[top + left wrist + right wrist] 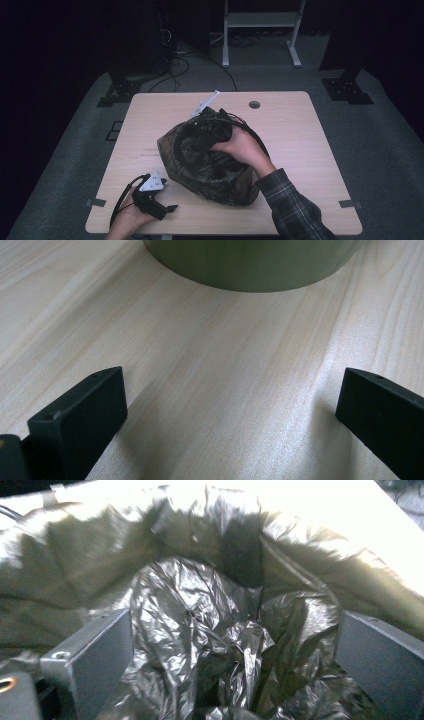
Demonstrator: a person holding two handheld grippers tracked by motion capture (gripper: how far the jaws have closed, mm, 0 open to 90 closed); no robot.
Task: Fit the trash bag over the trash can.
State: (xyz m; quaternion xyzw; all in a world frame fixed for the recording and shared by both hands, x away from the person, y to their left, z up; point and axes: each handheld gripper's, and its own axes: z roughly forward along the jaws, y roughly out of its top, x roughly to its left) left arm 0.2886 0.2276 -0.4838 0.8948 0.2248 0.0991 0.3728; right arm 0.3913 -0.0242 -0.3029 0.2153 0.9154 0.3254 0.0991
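Step in hand, by judgement: lining the bin with the bag. Bin at mid-desk, round, olive, smooth-walled, seen as a curved matte band in the left gripper view. Bag thin, black, glossy, heavily creased, draped over the bin rim and bunched loose in the bin's interior. Right tongs plunged inside the bin, near its far rim, spread wide with nothing pinched, crumpled film between and below the jaws. Right hand over the bin's mouth. Left tongs low on the desk just beside the bin's near-left wall, spread wide, empty, aimed at the bin's base. Desk pale wood-grain laminate, smooth, slightly sheened. Next move, by judgement: press the loose film down toward the bin's floor and outward against its wall, or pinch a fold and pull it flat; steady the bin's outer wall with the left tongs to prevent sliding. Thin film liable to tear under a hard pinch; light closure advised.
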